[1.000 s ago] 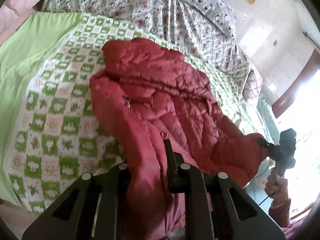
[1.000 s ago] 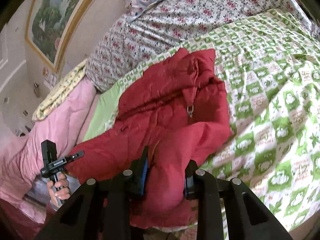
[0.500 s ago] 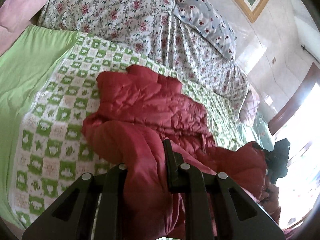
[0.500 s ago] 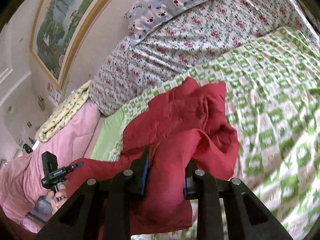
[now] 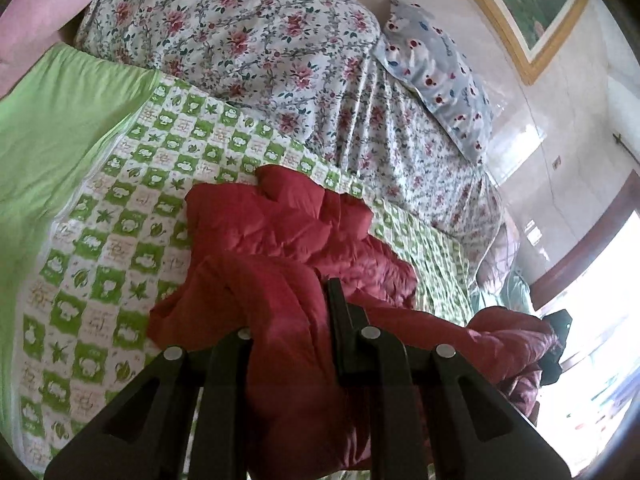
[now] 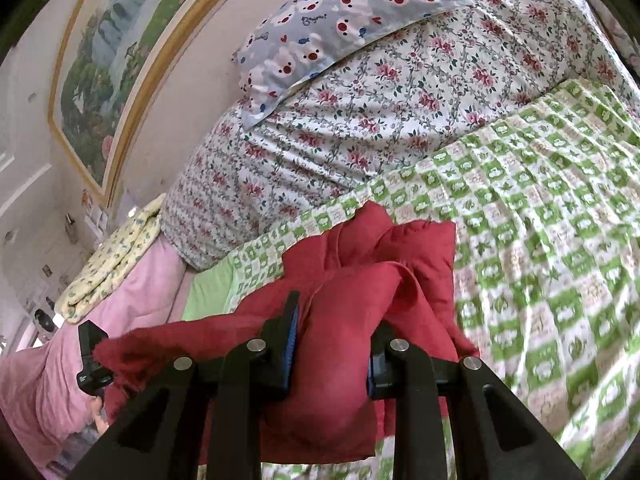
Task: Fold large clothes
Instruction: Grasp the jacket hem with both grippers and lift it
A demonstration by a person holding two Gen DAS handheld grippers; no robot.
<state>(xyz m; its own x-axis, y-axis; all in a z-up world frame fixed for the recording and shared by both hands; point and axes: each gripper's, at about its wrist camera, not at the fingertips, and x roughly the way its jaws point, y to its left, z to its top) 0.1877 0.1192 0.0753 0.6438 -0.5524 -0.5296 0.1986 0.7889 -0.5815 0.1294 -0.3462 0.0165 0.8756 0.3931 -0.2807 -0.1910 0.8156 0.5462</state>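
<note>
A red quilted puffer jacket (image 5: 296, 232) lies partly on the green checked bedspread (image 5: 100, 248). My left gripper (image 5: 288, 344) is shut on a thick fold of the jacket's near edge and holds it up. My right gripper (image 6: 332, 344) is shut on another bunch of the same jacket (image 6: 384, 248), also raised. The jacket's far part rests bunched on the bedspread (image 6: 540, 240). The right gripper shows at the far right in the left wrist view (image 5: 558, 344), and the left gripper shows at the far left in the right wrist view (image 6: 91, 356).
A floral duvet (image 5: 256, 40) is piled at the head of the bed with a blue bear-print pillow (image 6: 340, 24) on it. A plain green sheet (image 5: 52, 120) and pink bedding (image 6: 120, 312) lie beside the bedspread. A framed painting (image 6: 120, 60) hangs on the wall.
Both grippers have lifted the jacket's near edge and carried it toward the head of the bed. The jacket now lies more bunched and covers less of the bedspread.
</note>
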